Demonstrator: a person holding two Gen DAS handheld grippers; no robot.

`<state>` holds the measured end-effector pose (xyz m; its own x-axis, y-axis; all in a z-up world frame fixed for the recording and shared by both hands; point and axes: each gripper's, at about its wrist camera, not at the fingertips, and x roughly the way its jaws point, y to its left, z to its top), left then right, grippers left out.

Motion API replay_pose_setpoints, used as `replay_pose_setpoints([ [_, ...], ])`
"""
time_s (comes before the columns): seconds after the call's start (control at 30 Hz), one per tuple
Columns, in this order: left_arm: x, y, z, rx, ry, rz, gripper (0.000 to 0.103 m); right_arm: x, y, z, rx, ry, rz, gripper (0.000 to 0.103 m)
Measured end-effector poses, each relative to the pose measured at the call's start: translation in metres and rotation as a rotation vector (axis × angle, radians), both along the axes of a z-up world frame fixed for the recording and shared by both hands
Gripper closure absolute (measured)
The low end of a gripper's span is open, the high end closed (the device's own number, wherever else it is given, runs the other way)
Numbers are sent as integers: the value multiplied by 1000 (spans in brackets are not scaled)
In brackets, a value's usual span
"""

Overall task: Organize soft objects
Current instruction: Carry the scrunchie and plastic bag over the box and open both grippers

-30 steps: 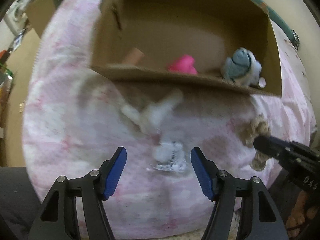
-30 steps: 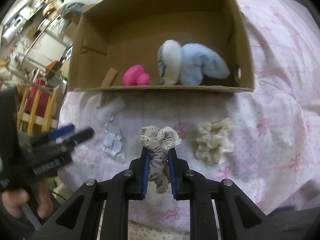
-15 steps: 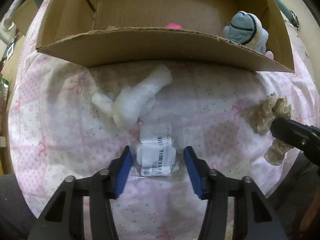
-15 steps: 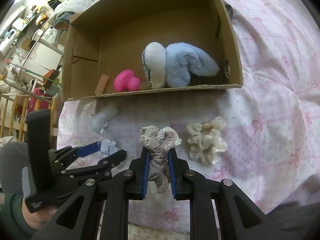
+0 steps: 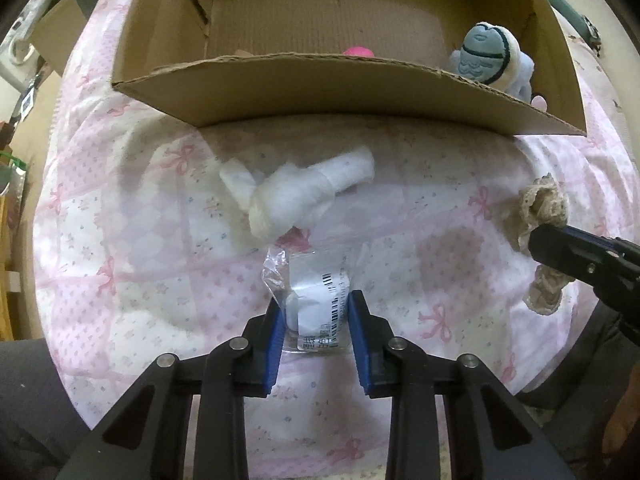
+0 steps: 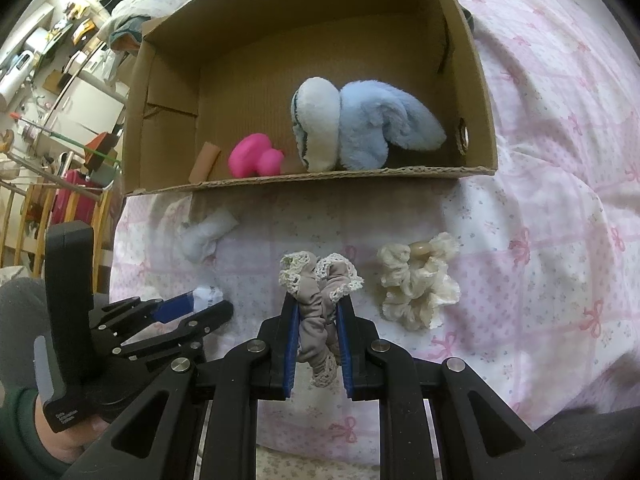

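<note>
Now | left gripper (image 5: pixel 316 320) clamps barcode-labelled packet (image 5: pixel 318 308) (print unreadable)

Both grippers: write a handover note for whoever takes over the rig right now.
Left gripper: shut on the plastic-wrapped packet, low over the bedspread.
Right gripper: shut on the lace-trimmed grey scrunchie.
Done: blue plush toy, pink toy and a small tan piece lie in the cardboard box.
Left: box both held items, then the white cloth bundle and the cream scrunchie, both on the bedspread in front of the box.
</note>
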<state>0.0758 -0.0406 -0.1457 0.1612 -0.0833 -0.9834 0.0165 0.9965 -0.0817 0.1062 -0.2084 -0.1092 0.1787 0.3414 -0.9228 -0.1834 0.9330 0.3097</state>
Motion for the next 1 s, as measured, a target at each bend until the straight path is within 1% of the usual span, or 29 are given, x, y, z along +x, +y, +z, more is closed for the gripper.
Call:
replay_pose_setpoints([
  [0.17,-16,3,24,-4,-53,4,76,-1,4,-2,-3,5,11,83],
  [0.27,-22,13,33,15,-75,29,76,-1,4,-2,3,6,7,83],
  [0.43,-24,33,38,30,-73,88,76,-1,4,-1,6,-3,10,83],
  [0.53,-24,39,39,35,-73,104,76,-2,5,-1,2,-5,16,83],
  [0.63,-24,42,42,47,-90,108,76,-3,5,0,4,-8,19,83],
  [0.7,-27,42,51,48,-113,109,76,-4,4,2,14,-15,20,83],
  [0.87,-31,44,90,44,-210,115,76,-9,2,21,89,-81,26,83],
  [1.0,-32,47,118,47,-288,119,76,-15,-4,48,185,-187,23,83],
])
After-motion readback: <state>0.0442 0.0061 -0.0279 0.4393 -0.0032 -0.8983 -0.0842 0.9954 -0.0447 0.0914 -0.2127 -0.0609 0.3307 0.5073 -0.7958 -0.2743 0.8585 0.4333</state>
